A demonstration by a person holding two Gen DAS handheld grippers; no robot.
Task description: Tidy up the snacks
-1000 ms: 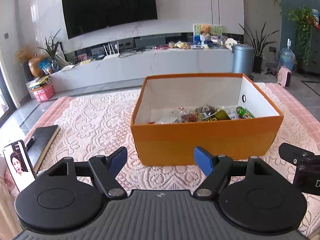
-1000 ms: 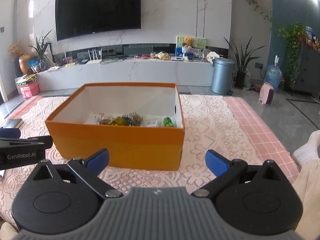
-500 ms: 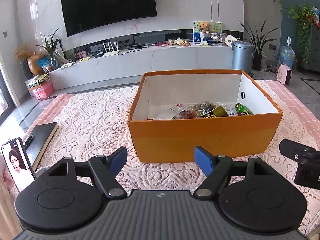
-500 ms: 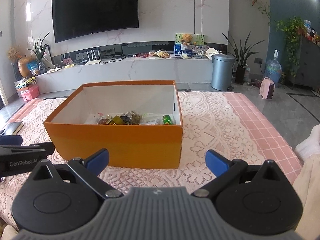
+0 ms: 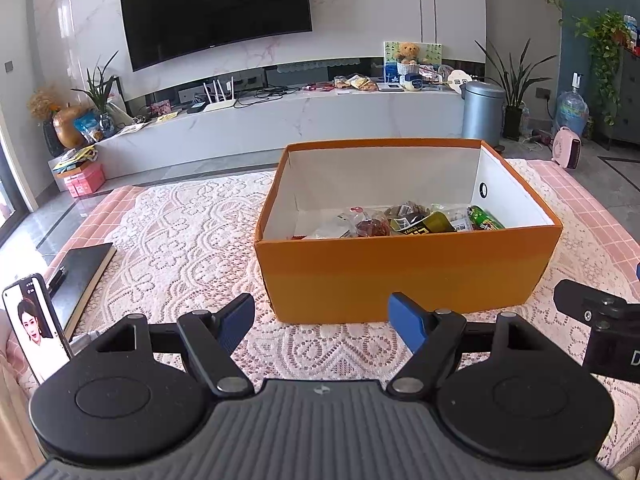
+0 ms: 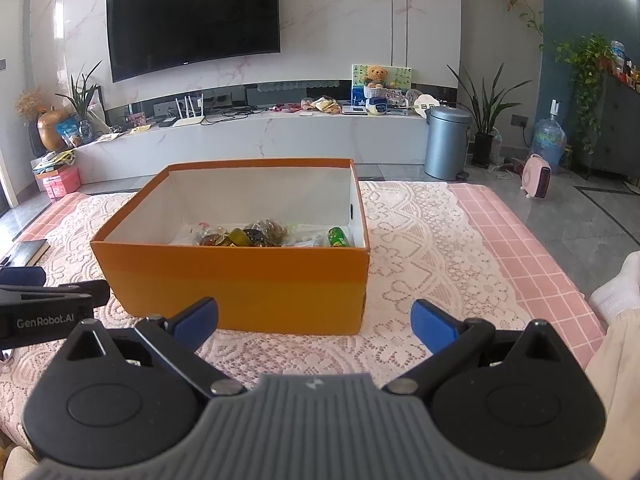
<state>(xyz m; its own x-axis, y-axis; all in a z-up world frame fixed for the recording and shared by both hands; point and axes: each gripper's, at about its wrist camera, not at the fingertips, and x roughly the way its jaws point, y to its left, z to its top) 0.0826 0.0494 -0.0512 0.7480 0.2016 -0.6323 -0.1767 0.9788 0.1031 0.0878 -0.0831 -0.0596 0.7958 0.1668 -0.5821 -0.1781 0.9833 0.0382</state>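
Note:
An orange cardboard box with a white inside stands on the lace-covered table. Several wrapped snacks lie heaped on its floor, among them a green packet at the right. My left gripper hovers open just in front of the box's near wall, holding nothing. My right gripper is open too, empty, in front of the same wall. Each gripper's body shows at the edge of the other's view.
A phone stands propped at the near left beside a black notebook. A white lace cloth over a pink tablecloth covers the table. Behind it are a TV bench, a bin and plants. A person's sock shows at the right.
Both views have drawn back and risen slightly from the box; it looks a little smaller and lower. Both grippers stay open and empty.

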